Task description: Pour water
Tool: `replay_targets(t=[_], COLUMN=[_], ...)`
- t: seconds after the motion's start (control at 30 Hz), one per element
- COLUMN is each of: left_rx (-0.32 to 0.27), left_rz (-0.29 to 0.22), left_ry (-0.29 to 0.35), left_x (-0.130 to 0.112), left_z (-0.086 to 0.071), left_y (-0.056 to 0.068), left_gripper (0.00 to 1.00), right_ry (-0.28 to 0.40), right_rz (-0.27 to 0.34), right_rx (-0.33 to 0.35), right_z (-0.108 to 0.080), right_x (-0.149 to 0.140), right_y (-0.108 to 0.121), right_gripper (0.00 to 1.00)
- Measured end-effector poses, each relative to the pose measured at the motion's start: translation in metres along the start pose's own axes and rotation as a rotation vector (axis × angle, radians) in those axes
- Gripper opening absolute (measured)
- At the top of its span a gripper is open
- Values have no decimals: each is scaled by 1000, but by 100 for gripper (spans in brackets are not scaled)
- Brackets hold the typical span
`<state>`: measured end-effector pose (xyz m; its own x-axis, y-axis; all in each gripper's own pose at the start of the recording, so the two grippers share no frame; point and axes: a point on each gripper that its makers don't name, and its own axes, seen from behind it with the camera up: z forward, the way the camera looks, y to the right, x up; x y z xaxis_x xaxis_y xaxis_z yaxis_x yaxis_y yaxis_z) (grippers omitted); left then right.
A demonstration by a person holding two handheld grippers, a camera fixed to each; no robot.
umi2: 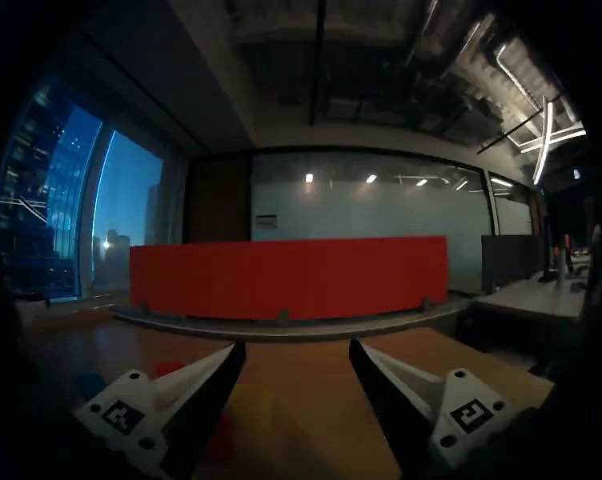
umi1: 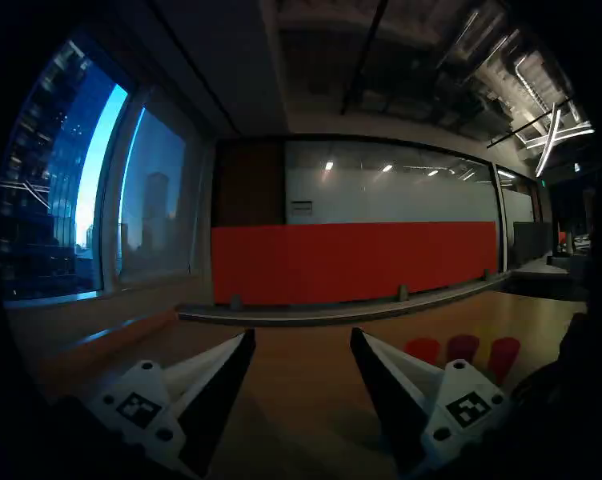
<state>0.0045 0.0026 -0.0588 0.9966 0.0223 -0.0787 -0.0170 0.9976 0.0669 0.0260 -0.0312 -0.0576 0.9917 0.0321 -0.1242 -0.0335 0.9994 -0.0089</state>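
My left gripper (umi1: 301, 334) hangs open over a wooden table (umi1: 301, 384) with nothing between its fingers. Behind its right-hand finger stand three red rounded shapes (umi1: 463, 349) in a row, too dim to tell whether they are cups. My right gripper (umi2: 296, 346) is also open and empty above the same table (umi2: 301, 416). By its left-hand finger lie a small red thing (umi2: 170, 368), a second red thing (umi2: 221, 444) and a blue thing (umi2: 89, 384). A faint yellow patch (umi2: 253, 404) shows between the fingers. I see no water vessel that I can make out.
A red partition (umi1: 353, 260) with a grey rail runs along the table's far edge. Large windows (umi1: 77, 184) stand at the left, a glass wall behind. Desks with items (umi2: 541, 292) are at the right. The room is dark.
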Motion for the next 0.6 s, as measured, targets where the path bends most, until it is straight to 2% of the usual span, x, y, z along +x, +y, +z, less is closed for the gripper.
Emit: replay_targets(t=[0.2, 0.3, 0.6], left_rx=[46, 56, 62], left_rz=[33, 40, 14], left_ry=[-8, -17, -16], left_x=[-17, -26, -39], left_z=[3, 5, 11], left_y=[-12, -13, -12], left_gripper=[88, 88, 88], right_ry=[-14, -28, -46], right_rz=[23, 14, 3], right_rx=[-4, -18, -35], right_z=[-2, -2, -2], right_x=[-9, -15, -15], right_y=[-2, 2, 5], right_gripper=[100, 100, 99])
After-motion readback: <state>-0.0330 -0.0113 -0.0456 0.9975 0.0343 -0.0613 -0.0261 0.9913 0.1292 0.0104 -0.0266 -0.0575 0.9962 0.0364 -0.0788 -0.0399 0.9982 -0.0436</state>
